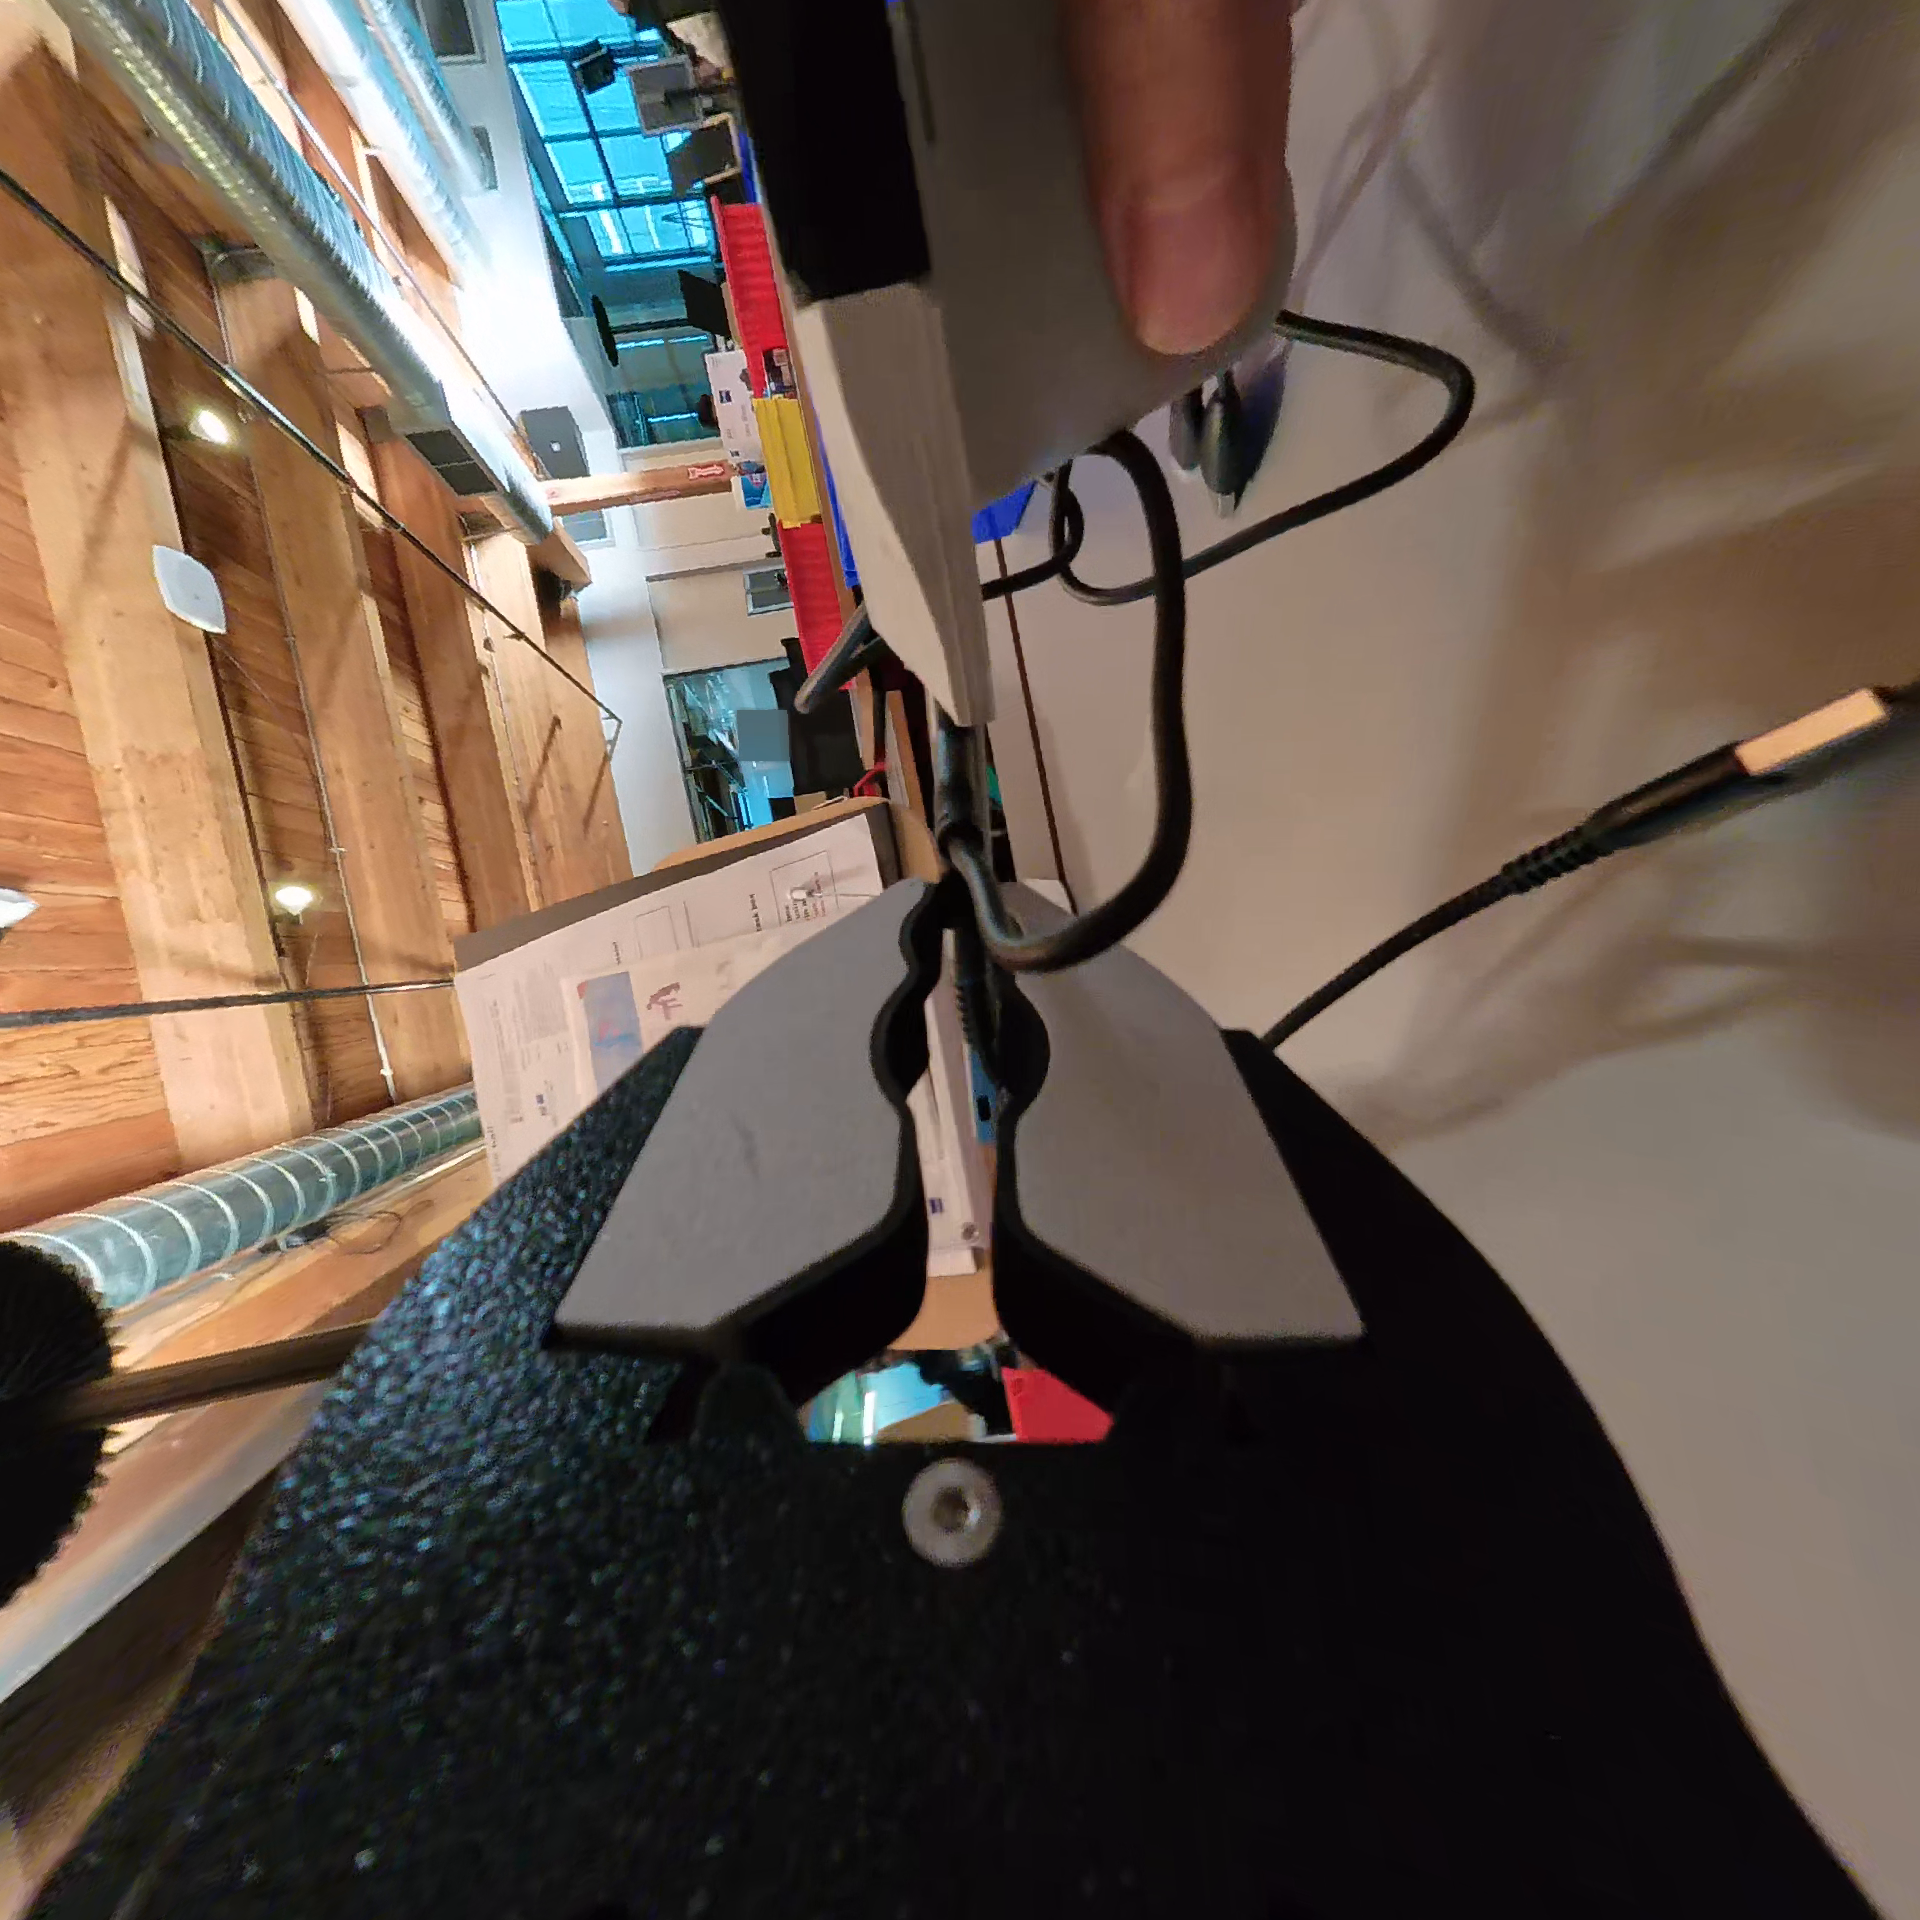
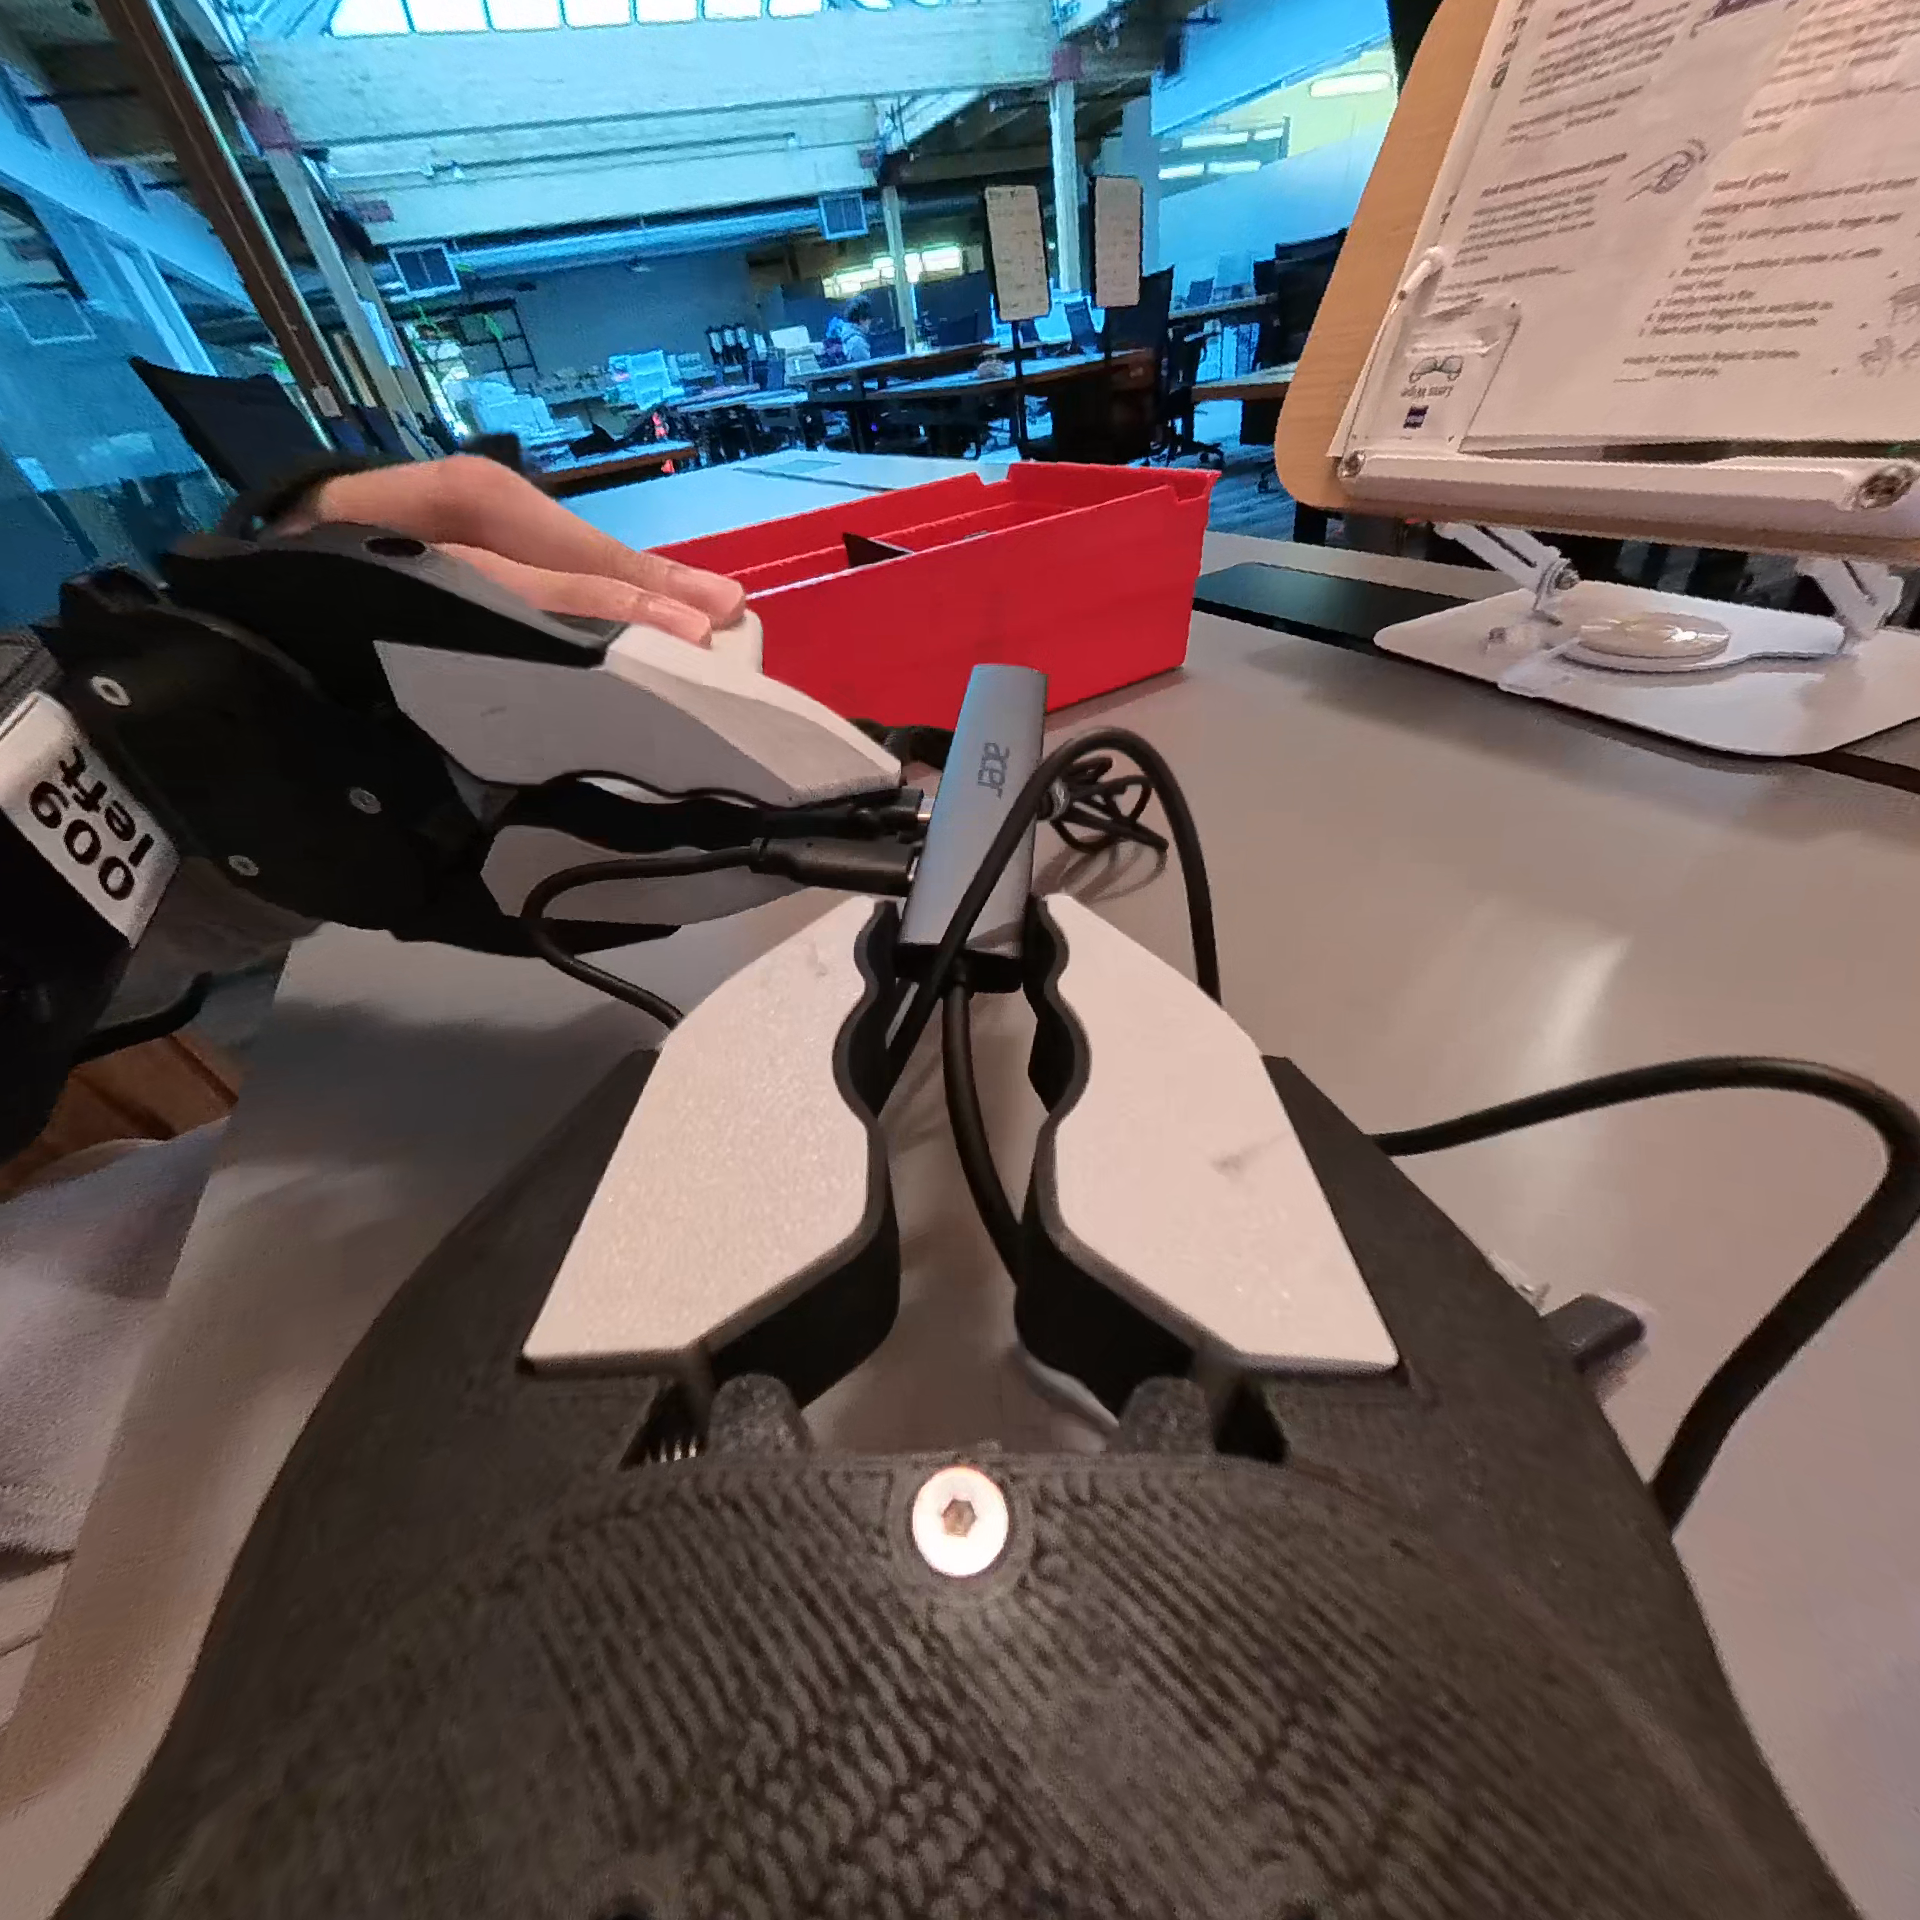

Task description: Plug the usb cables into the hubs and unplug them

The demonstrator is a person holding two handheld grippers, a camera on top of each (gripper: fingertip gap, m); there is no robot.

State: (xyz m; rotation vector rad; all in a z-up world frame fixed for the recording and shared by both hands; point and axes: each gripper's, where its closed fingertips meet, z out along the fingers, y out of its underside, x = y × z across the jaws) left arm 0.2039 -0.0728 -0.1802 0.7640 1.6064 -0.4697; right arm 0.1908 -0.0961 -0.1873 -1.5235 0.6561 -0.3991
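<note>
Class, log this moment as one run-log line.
right gripper: shut on hub | left gripper: shut on cable plug at hub side | bin: behind

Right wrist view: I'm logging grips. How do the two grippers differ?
The right gripper clamps the grey hub by its end; the left gripper pinches a black plug at the hub's side. The right gripper's fingers sit side by side; the left gripper's are stacked. Both are shut.

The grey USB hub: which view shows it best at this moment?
The right wrist view. There the grey USB hub stands tilted, lifted off the table, clamped at its lower end in the right gripper, with black plugs at its side held by the left gripper. In the left wrist view the hub cannot be made out; only cables show.
</note>
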